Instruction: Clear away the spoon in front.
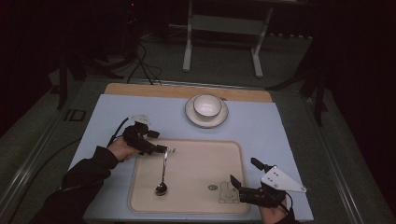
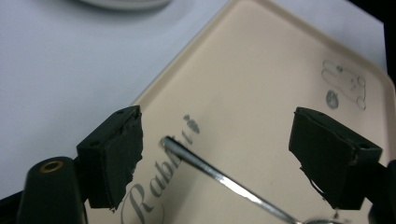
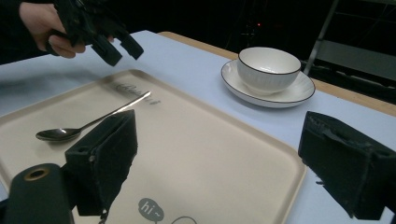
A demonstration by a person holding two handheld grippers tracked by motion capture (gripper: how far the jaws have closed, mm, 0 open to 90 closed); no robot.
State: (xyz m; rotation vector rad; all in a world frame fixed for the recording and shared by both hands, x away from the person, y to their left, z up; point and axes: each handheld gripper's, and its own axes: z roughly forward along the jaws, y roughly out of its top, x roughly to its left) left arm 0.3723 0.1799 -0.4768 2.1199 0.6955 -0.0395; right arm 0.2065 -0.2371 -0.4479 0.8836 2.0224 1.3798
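A: Where is the spoon (image 1: 162, 175)?

B: It lies flat on the cream tray (image 1: 205, 158), bowl end toward the person. In the left gripper view the bottom edge cuts off most of that bowl end.

A: Does the left gripper (image 1: 164, 150) hold it?

B: No. Its jaws stand spread above the tip of the handle, apart from it; the right gripper view shows them clear of the metal. The dim light makes the fingertips hard to pick out from above.

A: And the right gripper (image 1: 243, 173)?

B: Spread wide too, with nothing between the jaws, low over the tray's near right corner beside a rabbit drawing (image 1: 227, 192). The frame edge cuts off the hand behind it.

A: Anything else?

B: A white bowl (image 1: 207, 105) sits on a saucer (image 1: 219, 119) beyond the tray. The room behind is too dark to read.
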